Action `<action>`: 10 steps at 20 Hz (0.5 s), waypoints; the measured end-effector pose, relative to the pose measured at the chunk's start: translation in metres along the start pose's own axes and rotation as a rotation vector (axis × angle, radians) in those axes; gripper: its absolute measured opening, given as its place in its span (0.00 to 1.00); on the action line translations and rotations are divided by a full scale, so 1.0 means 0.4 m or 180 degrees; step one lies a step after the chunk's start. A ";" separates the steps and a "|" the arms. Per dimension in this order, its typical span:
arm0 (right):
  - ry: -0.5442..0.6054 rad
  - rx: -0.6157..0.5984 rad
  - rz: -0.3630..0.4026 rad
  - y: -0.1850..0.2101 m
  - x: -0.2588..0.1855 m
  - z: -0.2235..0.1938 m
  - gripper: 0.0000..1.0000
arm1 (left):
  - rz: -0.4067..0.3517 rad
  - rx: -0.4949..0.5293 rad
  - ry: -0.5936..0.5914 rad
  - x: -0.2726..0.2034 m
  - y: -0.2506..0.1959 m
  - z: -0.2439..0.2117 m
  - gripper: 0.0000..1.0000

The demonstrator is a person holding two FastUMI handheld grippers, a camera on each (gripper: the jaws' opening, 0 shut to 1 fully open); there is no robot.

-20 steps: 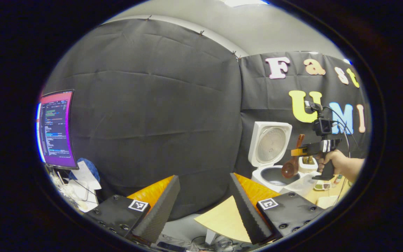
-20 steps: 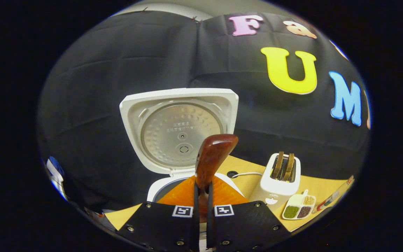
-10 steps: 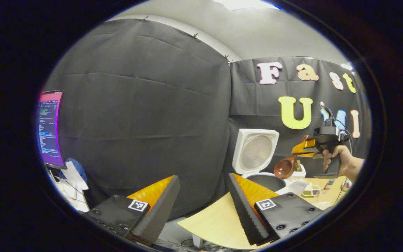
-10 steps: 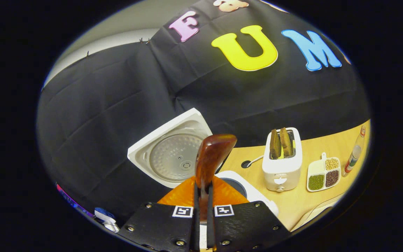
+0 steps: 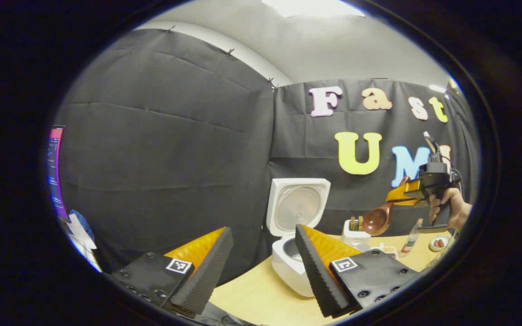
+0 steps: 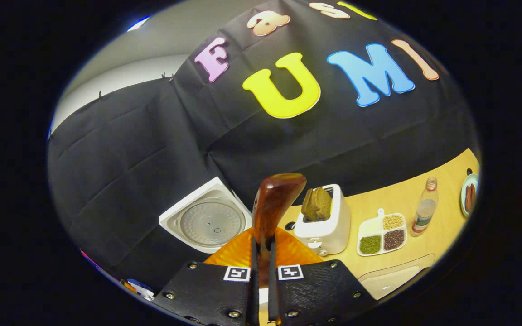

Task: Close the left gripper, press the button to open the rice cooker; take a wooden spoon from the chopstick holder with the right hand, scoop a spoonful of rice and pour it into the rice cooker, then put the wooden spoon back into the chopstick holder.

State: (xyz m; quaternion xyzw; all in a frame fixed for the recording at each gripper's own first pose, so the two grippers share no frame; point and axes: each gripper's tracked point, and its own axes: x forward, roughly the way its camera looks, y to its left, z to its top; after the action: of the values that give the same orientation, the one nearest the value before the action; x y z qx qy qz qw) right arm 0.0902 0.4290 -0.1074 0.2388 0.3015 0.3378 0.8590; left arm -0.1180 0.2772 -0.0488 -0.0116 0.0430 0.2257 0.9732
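Both claws first: our left gripper (image 5: 261, 267) is spread wide, its two orange-backed fingers well apart with nothing between them, low over the table. Our right gripper (image 6: 261, 276) is pressed together on the wooden spoon (image 6: 272, 208), both fingers pinching its handle so the brown, glossy spoon rises straight ahead of the camera.

From largest to smallest, we see the black cloth wall behind everything, then the pale wooden table (image 5: 252, 299). On it stands the white rice cooker (image 5: 288, 262), its lid (image 5: 298, 206) swung up and open; the left gripper view shows the dark pot inside, just beside our left gripper's right finger. In the right gripper view the cooker's open lid (image 6: 206, 222) lies left of the spoon.

Farther off in the left gripper view, a hand (image 5: 451, 213) holds the right gripper (image 5: 401, 195) in the air, well to the right of the cooker, with the spoon (image 5: 378, 219) hanging bowl-down from its orange fingers. Whether rice sits in the bowl we cannot tell.

Next in size is a white toaster (image 6: 326, 226) with two brown slices standing in it, to the right of the spoon. Right of that lies a small divided tray (image 6: 381, 237) of green, dark and pale grains, then a small bottle (image 6: 424, 213), and a dish (image 6: 468, 192) at the far edge.
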 end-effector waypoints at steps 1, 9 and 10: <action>-0.0013 -0.0001 -0.0052 -0.029 -0.017 0.008 0.08 | -0.0038 0.0009 -0.0014 0.001 -0.017 0.007 0.95; -0.0230 0.0024 -0.0412 -0.244 -0.195 0.098 0.08 | -0.0315 0.0010 -0.0096 0.018 -0.171 0.041 0.96; -0.0258 0.0034 -0.0451 -0.268 -0.220 0.107 0.08 | -0.0341 0.0011 -0.0103 0.017 -0.190 0.043 0.95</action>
State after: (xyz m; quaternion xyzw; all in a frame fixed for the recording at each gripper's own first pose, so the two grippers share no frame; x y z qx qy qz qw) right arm 0.1141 0.2861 -0.1117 0.2349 0.2845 0.2647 0.8910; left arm -0.0772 0.2127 -0.0320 -0.0085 0.0269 0.1733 0.9845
